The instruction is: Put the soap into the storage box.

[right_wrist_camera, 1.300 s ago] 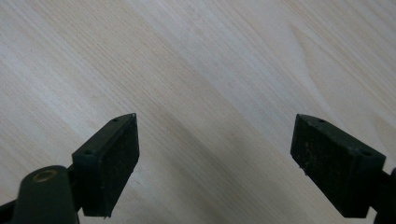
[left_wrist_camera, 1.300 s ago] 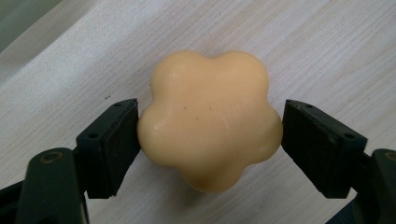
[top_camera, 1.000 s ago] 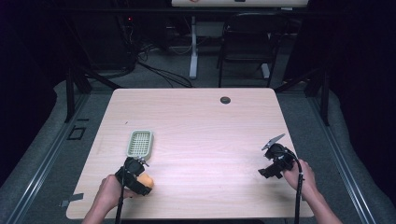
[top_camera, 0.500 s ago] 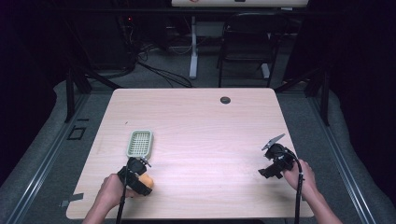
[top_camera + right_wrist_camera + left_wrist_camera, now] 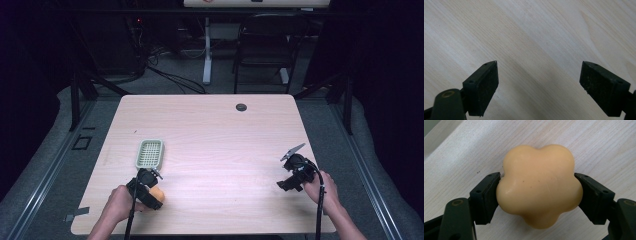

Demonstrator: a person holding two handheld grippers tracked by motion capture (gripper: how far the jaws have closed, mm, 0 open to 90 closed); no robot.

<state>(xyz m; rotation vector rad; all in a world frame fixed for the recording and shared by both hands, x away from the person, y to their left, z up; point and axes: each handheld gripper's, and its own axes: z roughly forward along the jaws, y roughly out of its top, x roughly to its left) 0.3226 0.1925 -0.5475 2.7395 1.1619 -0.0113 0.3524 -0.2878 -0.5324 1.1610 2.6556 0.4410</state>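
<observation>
We have the pale orange, flower-shaped soap-like block (image 5: 539,185) pinched between the left gripper (image 5: 539,192) pads at the table's near left corner. The green slotted plastic tray (image 5: 149,153) lies just beyond it, straight ahead. Our right gripper (image 5: 539,87) hangs spread wide, well apart.

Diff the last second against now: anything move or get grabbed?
Little changed. The left gripper sits shut on the flower-shaped soap, which was already between its jaws at the near left of the table. Neither hand shifted. The green basket stayed put; the right gripper is as it was, open over bare wood.
</observation>
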